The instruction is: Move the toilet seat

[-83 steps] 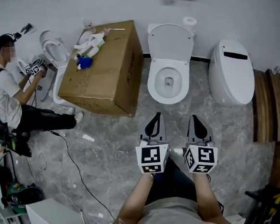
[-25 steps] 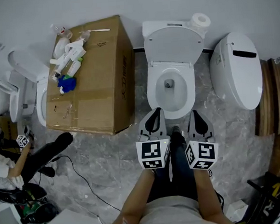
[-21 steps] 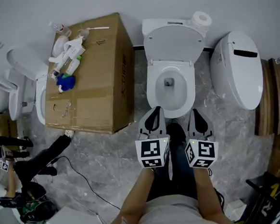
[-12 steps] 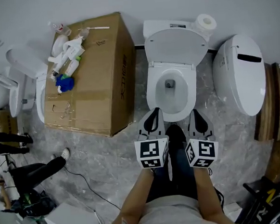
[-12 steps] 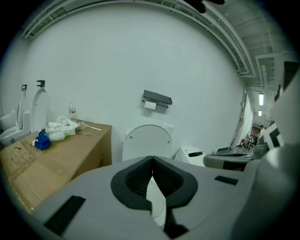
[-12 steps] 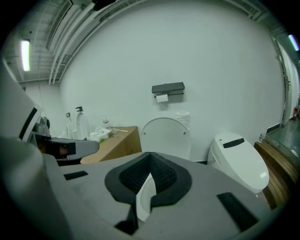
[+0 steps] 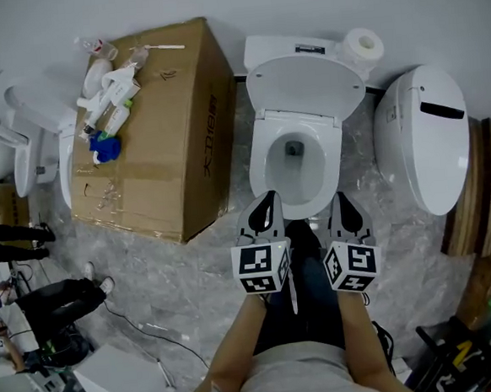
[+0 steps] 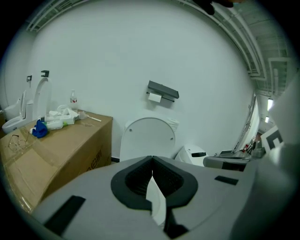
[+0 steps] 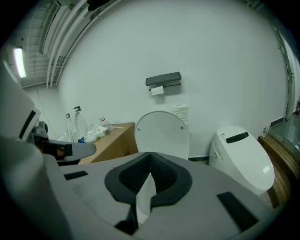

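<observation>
While the toilet seat (image 7: 305, 89) is standing raised against the tank (image 7: 289, 48), I am holding the left hand-held gripper (image 7: 267, 199) and right hand-held gripper (image 7: 345, 198) pressed together, empty, by the bowl's (image 7: 260, 169) front edge. Judging: approach step; next needs jaws spreading around the seat's rim.

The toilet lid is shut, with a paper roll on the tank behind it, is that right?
No. The lid stands raised, leaving the bowl open; the head view shows it. The paper roll does sit on the tank behind it.
</observation>
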The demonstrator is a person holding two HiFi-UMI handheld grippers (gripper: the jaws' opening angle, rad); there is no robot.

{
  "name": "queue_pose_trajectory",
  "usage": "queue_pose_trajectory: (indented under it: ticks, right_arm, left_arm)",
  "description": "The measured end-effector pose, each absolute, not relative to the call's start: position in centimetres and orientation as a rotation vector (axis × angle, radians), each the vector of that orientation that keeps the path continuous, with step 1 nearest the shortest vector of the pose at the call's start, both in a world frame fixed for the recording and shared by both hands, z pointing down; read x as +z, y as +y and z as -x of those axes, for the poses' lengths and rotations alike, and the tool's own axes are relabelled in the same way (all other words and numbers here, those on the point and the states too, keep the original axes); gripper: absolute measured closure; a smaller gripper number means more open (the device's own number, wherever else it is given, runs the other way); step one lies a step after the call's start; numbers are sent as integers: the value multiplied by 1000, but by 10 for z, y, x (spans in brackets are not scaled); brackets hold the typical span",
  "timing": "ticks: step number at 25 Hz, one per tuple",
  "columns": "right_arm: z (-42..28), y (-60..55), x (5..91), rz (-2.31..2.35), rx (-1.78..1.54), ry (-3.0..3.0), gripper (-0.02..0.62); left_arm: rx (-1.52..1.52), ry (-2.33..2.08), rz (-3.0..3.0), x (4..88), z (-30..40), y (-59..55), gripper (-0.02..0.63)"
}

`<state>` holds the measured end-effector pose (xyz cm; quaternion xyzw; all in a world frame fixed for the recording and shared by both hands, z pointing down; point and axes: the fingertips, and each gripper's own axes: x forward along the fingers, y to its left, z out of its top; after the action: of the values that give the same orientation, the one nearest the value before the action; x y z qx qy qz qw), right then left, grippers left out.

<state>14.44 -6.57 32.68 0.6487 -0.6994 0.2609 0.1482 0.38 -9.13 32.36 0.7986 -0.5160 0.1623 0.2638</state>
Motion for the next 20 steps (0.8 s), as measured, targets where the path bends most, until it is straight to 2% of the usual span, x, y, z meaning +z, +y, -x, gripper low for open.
queue_pose_trajectory:
  ticks: [11,20]
  right_arm:
    - [-171,-84,354,-1810,820,-2006,580]
    - [-164,-89,383,-1761,881,-1980,580]
  left_arm:
    - [452,-1400,-2092,346,-27,-106,591]
    - [472,-1407,-2027,371,-13,-115,591]
